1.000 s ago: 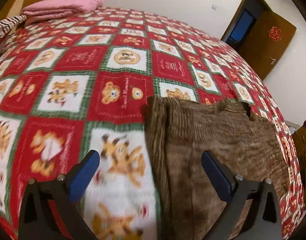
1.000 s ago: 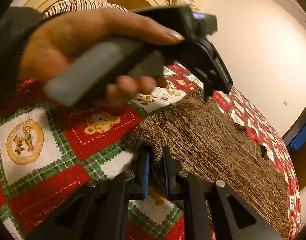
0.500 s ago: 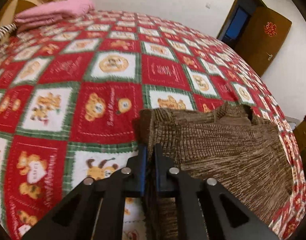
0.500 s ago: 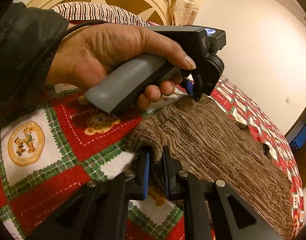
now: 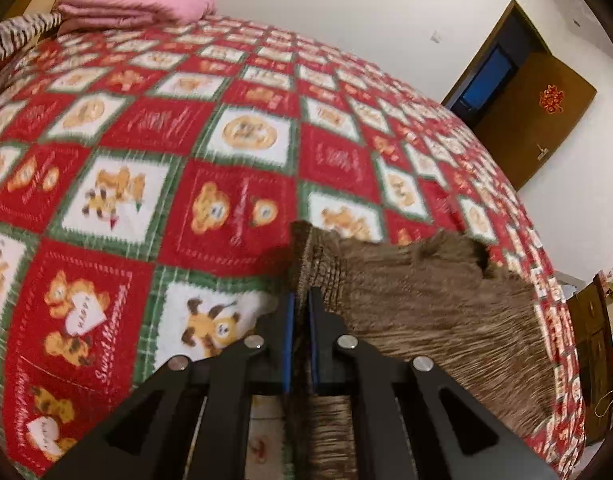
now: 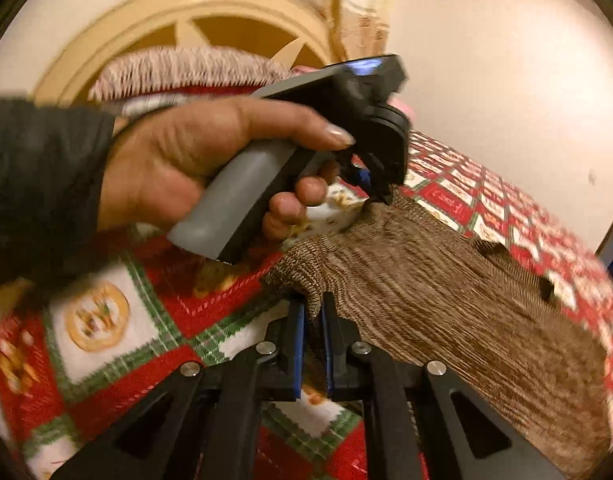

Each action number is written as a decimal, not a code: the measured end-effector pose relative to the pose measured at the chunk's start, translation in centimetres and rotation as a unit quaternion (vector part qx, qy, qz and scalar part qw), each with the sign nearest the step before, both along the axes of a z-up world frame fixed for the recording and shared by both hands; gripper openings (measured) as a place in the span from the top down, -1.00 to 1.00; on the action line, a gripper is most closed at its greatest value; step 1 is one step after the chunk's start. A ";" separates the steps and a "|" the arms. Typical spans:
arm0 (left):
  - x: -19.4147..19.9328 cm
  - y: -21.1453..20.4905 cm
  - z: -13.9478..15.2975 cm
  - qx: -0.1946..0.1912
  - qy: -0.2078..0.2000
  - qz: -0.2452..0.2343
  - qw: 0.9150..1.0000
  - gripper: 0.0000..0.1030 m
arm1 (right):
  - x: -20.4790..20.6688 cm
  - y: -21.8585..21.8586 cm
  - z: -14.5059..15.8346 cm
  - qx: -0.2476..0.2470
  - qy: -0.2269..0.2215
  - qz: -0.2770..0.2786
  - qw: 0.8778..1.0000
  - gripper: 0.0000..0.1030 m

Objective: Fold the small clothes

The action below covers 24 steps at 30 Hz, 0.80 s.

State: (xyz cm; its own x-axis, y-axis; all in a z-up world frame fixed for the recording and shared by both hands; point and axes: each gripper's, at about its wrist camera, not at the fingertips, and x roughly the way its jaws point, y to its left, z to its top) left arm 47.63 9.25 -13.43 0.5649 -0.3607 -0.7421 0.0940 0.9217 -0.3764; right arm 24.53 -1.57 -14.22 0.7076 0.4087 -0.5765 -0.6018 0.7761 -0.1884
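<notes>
left gripper [image 5: 300, 300] now clamped on sweater [image 5: 426, 308]

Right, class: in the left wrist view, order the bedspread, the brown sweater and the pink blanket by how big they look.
1. Bedspread
2. Brown sweater
3. Pink blanket; it lies farthest from the camera, so its true size is unsure.

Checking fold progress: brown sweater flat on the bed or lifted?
Partly lifted. Both tools are shut on the brown sweater's near edge, raising it off the quilt; the rest lies spread flat, unfolded.
</notes>
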 end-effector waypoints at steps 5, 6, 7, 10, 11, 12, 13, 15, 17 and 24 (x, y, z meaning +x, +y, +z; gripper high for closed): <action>-1.1 -1.3 3.6 -0.005 -0.022 -0.010 1.000 0.86 | -0.6 -4.2 2.4 0.095 0.023 -0.017 0.995 0.91; -1.3 -1.7 4.1 -0.007 -0.024 -0.010 1.000 0.86 | -0.7 -4.8 2.6 0.107 0.025 -0.019 0.994 0.91; -1.6 -2.4 4.7 -0.009 -0.027 -0.012 1.000 0.86 | -0.9 -5.7 2.8 0.123 0.027 -0.023 0.992 0.91; -1.9 -4.1 6.1 -0.011 -0.034 -0.018 0.999 0.86 | -1.0 -8.3 3.6 0.167 0.036 -0.038 0.985 0.91; -2.1 -5.0 6.8 -0.012 -0.038 -0.023 0.999 0.86 | -1.1 -8.6 3.6 0.176 0.040 -0.042 0.983 0.91; -2.2 -5.6 7.3 -0.010 -0.043 -0.026 0.999 0.86 | -1.1 -9.5 3.7 0.187 0.043 -0.048 0.980 0.91; -2.4 -6.4 7.9 -0.007 -0.048 -0.031 0.998 0.86 | -1.1 -10.4 4.0 0.197 0.045 -0.055 0.978 0.91; -2.6 -8.0 8.9 -0.006 -0.055 -0.040 0.998 0.86 | -1.3 -11.9 4.3 0.214 0.047 -0.067 0.973 0.92; -2.7 -9.6 9.7 -0.005 -0.061 -0.049 0.997 0.86 | -1.4 -13.5 4.7 0.231 0.049 -0.079 0.968 0.92; -2.5 -15.7 11.4 0.008 -0.076 -0.081 0.994 0.86 | -2.7 -19.5 5.2 0.278 0.052 -0.119 0.952 0.92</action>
